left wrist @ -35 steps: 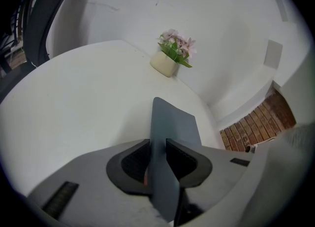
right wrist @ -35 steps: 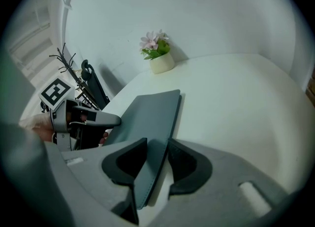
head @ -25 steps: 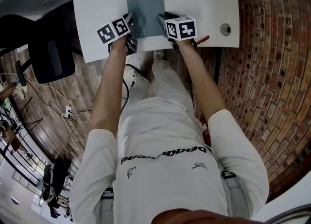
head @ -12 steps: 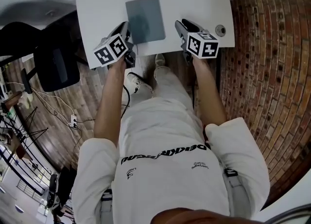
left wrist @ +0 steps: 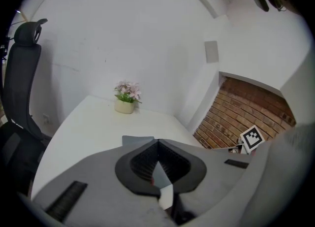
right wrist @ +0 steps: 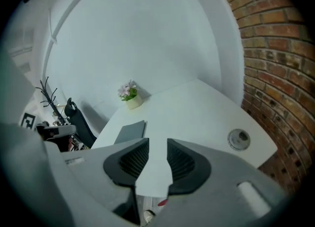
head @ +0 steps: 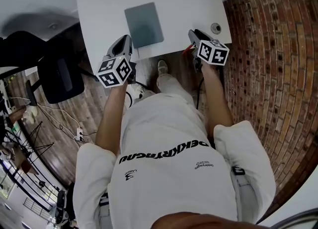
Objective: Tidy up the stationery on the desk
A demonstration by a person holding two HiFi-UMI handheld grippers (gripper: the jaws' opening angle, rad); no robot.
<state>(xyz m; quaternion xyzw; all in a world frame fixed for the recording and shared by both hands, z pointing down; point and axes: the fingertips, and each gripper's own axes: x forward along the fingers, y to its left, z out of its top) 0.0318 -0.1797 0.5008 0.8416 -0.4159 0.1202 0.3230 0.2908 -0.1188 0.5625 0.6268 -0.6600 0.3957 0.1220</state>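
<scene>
A flat grey pad point(head: 143, 24) lies on the white desk point(head: 99, 9), near its front edge; it also shows as the grey pad point(right wrist: 130, 132) in the right gripper view. No other stationery shows on the desk top. My left gripper point(head: 124, 40) hovers at the desk's front edge, left of the pad, its jaws shut tip to tip point(left wrist: 157, 145) on nothing. My right gripper point(head: 193, 34) hangs over the front edge to the pad's right, with a narrow empty gap point(right wrist: 153, 148) between its pads. A small red object point(right wrist: 162, 202) shows below the desk edge; I cannot tell what it is.
A small pot of flowers point(left wrist: 125, 104) stands at the desk's far side. A round cable hole point(head: 215, 28) sits in the desk's right corner. A black office chair point(head: 57, 71) stands to the left, and brick surface point(head: 268, 74) runs along the right.
Both grippers have drawn back from the grey pad to the desk's front edge and moved apart, left one leftward, right one rightward. The pad has stayed put.
</scene>
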